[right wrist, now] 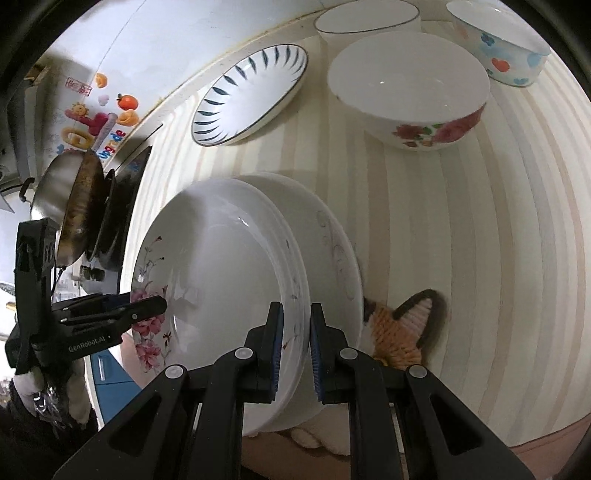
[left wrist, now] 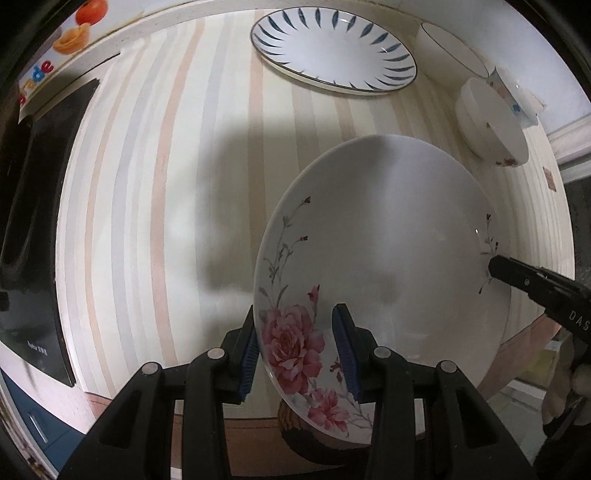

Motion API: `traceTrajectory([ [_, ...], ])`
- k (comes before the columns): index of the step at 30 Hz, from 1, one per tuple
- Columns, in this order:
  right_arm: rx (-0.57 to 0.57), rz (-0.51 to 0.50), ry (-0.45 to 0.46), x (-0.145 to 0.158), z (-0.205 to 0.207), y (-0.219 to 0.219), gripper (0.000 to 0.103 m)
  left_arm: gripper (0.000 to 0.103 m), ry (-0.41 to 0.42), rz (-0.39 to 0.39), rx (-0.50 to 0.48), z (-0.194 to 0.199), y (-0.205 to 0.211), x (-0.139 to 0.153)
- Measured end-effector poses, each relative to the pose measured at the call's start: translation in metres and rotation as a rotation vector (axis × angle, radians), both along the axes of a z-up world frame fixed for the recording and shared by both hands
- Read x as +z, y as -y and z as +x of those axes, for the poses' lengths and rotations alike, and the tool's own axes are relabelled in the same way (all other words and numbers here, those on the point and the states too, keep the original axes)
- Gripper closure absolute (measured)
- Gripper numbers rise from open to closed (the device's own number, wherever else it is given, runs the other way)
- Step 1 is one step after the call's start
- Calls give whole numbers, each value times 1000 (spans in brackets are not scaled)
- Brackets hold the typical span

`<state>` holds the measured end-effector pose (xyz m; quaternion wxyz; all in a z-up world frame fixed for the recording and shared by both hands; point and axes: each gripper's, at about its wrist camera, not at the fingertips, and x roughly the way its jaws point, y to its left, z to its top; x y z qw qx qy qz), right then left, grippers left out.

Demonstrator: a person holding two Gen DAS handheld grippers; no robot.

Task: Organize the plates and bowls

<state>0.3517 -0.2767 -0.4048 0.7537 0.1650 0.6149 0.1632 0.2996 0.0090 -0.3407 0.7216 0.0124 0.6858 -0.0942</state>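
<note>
Between our left gripper's (left wrist: pixel 299 350) blue-padded fingers sits the near rim of the rose plate (left wrist: pixel 388 258), one pad outside the rim under the plate, the other on its inner face beside the pink roses; the jaws are narrowed onto that rim and gripping it. From the left wrist view the right gripper (left wrist: pixel 493 267) comes in from the right and its tip touches the plate's opposite rim by the small sprig pattern. From the right wrist view our right gripper (right wrist: pixel 295 339) has its pads straddling the rim of the rose plate (right wrist: pixel 221 266), jaws narrow and closed on it, and a second white plate (right wrist: pixel 332 258) with a faint grey pattern lies right behind it, partly overlapped; we cannot tell whether the two touch. The left gripper (right wrist: pixel 147 308) shows at the left of that view, clamped on the flowered rim. Both plates sit over the striped table (right wrist: pixel 480 240). Further back on the table we see a blue-leaf plate (right wrist: pixel 251 92), a white rose bowl (right wrist: pixel 410 88) just beside it, a heart-print bowl (right wrist: pixel 498 44) and a plain white bowl (right wrist: pixel 365 18) near the wall. A knitted coaster (right wrist: pixel 402 332) peeks out beside the plates, and a steel pan (right wrist: pixel 70 199) stands at far left.
</note>
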Motion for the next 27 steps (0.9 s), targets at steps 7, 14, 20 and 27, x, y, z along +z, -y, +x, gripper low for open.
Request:
traceTrajectory([
  [7,-4,-21,-1,1,12,5,87,68,-5,31,-27,-3,18,-9],
  [14,0,-47,-3,2,11,7,87,67,9,39,-35,-19,19,-10],
  [20,-13,-61,-7,3,11,7,87,67,10,47,-26,-17,18,-6],
  [27,-33,-71,-18,8,12,9,85,67,3,50,-21,-12,17,-6],
])
